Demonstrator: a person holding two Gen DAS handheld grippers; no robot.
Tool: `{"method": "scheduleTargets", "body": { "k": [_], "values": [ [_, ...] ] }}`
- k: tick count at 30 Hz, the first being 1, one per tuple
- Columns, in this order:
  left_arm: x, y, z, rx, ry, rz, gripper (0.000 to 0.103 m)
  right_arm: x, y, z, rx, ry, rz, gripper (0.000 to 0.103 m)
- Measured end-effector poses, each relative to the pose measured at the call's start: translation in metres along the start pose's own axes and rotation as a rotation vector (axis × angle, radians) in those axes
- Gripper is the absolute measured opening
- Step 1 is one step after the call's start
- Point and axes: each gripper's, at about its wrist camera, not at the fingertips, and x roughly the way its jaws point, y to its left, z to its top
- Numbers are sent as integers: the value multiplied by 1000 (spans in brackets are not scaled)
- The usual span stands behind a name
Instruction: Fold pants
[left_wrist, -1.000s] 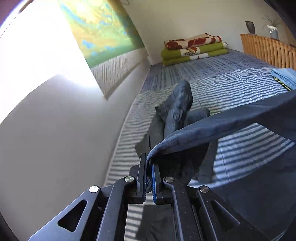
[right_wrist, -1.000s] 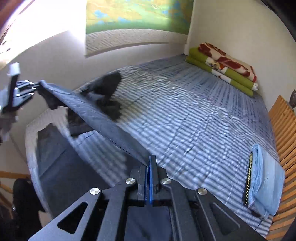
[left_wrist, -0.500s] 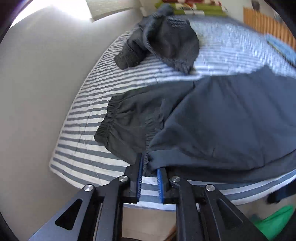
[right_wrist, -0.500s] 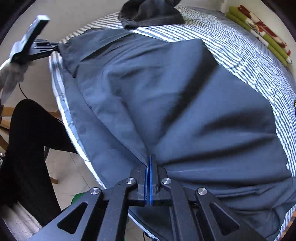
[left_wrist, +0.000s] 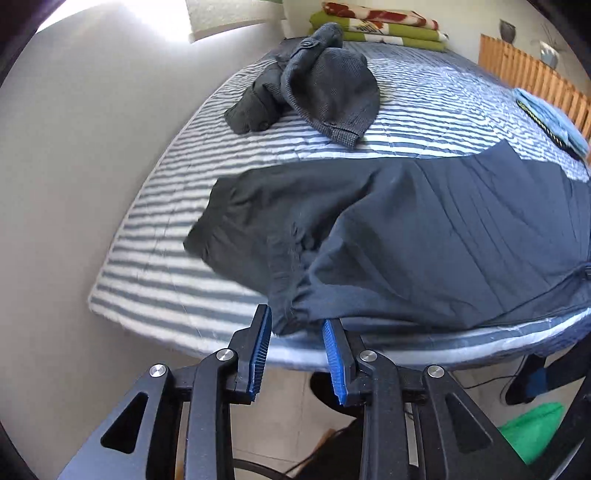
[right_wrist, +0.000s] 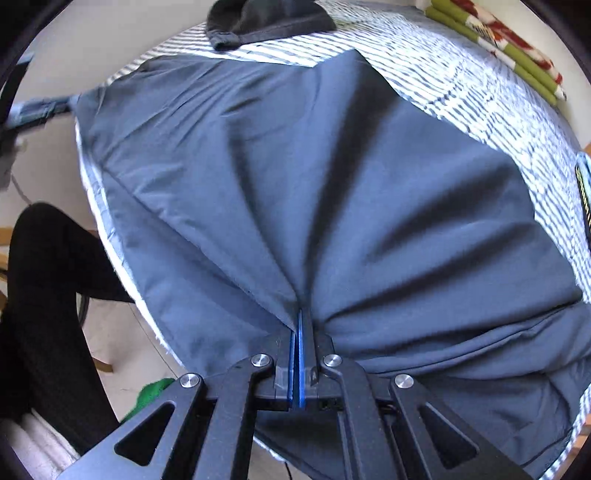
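Observation:
Dark navy pants (left_wrist: 424, 236) lie spread across the near edge of the striped bed (left_wrist: 155, 266), one layer folded over another, with the elastic waistband at the left. My left gripper (left_wrist: 295, 325) stands open at the bed's edge, its blue pads (left_wrist: 260, 350) on either side of the pants' near corner without pinching it. In the right wrist view the pants (right_wrist: 332, 184) fill most of the frame. My right gripper (right_wrist: 300, 325) is shut on a bunched fold of that cloth, and creases fan out from the pinch.
A grey knitted garment (left_wrist: 325, 88) lies in a heap farther back on the bed. Folded green and red blankets (left_wrist: 380, 26) rest at the far wall, and a folded light blue cloth (left_wrist: 550, 118) by the wooden rail. A person's dark-clad leg (right_wrist: 40, 295) stands beside the bed.
The pants came down from the air and now lie on the bed. My left gripper opened and let go of the corner. My right gripper stayed shut on the cloth.

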Motion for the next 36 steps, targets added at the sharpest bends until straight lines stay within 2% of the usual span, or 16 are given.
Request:
{"method": "scheduleTargets", "body": {
  "k": [4, 5, 8, 10, 12, 14, 15, 17, 19, 22, 24, 26, 27, 31, 36],
  "values": [
    [-14, -2, -19, -93, -46, -48, 32, -3, -4, 2, 4, -5, -1, 1],
    [-16, -7, -25, -87, -38, -69, 32, -3, -6, 2, 16, -1, 8, 1],
    [-14, -23, -37, -34, 1, -39, 32, -2, -11, 2, 33, -1, 24, 1],
    [-20, -15, -34, -99, -32, -87, 32, -1, -9, 0, 32, -2, 26, 1],
    [-24, 3, -22, -199, -72, -103, 32, 0, -7, -1, 31, -2, 25, 1],
    [-18, 21, -7, -272, -79, -69, 32, 0, -6, -1, 30, -2, 28, 1],
    [-7, 29, 3, -288, -58, -33, 32, -1, -6, -1, 31, -3, 27, 1],
    [17, 30, 18, -259, 0, 31, 30, -1, -7, -1, 39, -5, 29, 1],
    [45, 22, 29, -214, 69, 38, 30, 0, -6, -2, 44, -7, 27, 1],
    [66, 0, 31, -116, 117, 68, 30, -1, -5, -4, 51, -14, 24, 1],
    [78, -13, 27, -70, 140, 93, 26, -1, -6, -5, 59, -16, 29, 1],
    [81, -25, 23, -31, 127, 118, 4, 0, -7, -5, 69, -15, 36, 1],
    [80, -29, 24, -18, 121, 129, 0, 0, -8, -5, 72, -14, 37, 1],
    [56, -27, 29, -38, 48, 161, 0, -8, -7, -3, 75, -34, 32, 1],
    [23, 9, 51, -99, -51, 234, 0, -31, -3, 4, 79, -95, 33, 1]
  ]
}}
